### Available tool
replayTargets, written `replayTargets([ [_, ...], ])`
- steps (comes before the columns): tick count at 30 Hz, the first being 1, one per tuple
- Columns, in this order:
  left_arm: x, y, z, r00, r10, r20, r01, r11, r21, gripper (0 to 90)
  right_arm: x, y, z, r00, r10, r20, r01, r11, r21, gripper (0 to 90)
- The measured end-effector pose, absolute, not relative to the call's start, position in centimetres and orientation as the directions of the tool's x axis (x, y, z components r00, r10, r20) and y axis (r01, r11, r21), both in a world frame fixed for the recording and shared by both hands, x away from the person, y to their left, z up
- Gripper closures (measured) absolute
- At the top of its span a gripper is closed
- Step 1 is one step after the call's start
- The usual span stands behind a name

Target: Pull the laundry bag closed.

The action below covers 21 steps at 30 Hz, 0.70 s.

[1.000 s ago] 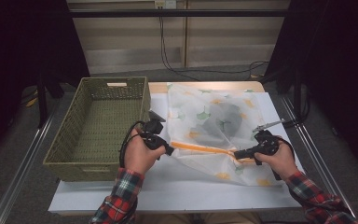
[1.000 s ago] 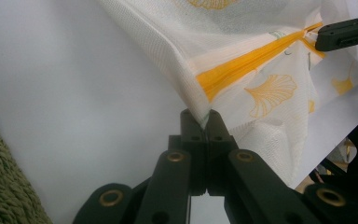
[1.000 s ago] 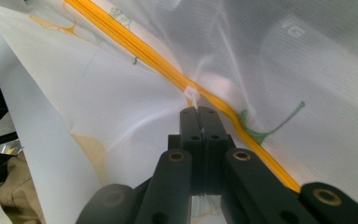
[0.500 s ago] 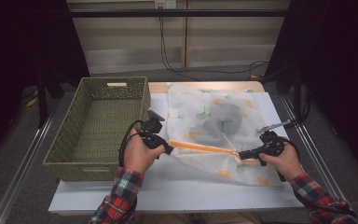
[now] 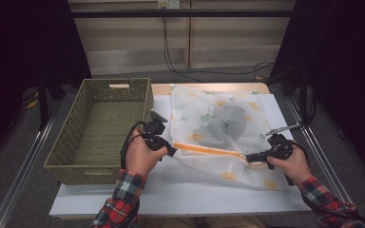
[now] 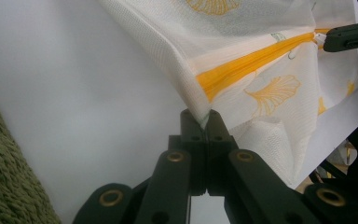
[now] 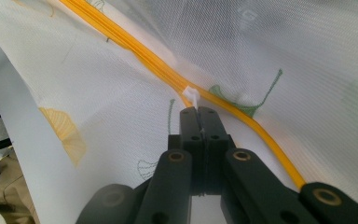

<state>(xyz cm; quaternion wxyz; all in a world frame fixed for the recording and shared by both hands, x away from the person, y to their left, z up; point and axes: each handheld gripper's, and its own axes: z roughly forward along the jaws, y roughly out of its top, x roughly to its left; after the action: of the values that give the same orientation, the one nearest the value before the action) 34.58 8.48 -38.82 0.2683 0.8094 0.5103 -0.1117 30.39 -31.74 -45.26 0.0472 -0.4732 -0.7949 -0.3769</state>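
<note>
A white mesh bag (image 5: 192,102) printed with yellow and green leaves lies on the table, with a grey garment (image 5: 225,121) inside it. An orange zipper (image 5: 206,149) runs along its near side. My left gripper (image 5: 171,151) is shut on the bag's corner at the zipper's left end (image 6: 204,119), holding the cloth lifted. My right gripper (image 5: 247,157) is shut on the white zipper pull (image 7: 191,95), its jaws pressed together (image 7: 198,112). The zipper (image 7: 144,51) stretches away behind the pull. In the left gripper view the right gripper (image 6: 349,37) shows at the zipper's far end.
A green woven basket (image 5: 62,147) stands left of the bag, close to my left hand. A white sheet (image 5: 171,194) covers the table under the bag. Cables run across the floor beyond the table's far edge.
My right gripper has slid a little to the right along the zipper, and the orange band between the grippers is longer and straighter. The left gripper has stayed put.
</note>
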Motion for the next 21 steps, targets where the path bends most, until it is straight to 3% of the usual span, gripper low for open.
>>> replayTargets([
  [21, 34.74, 8.71, -38.81, 0.452, 0.766, -0.458, 0.888, -0.335, 0.315, 89.6, 30.12, -32.34, -45.37, -0.539, 0.726, 0.428, 0.793, 0.265, 0.549, 90.0],
])
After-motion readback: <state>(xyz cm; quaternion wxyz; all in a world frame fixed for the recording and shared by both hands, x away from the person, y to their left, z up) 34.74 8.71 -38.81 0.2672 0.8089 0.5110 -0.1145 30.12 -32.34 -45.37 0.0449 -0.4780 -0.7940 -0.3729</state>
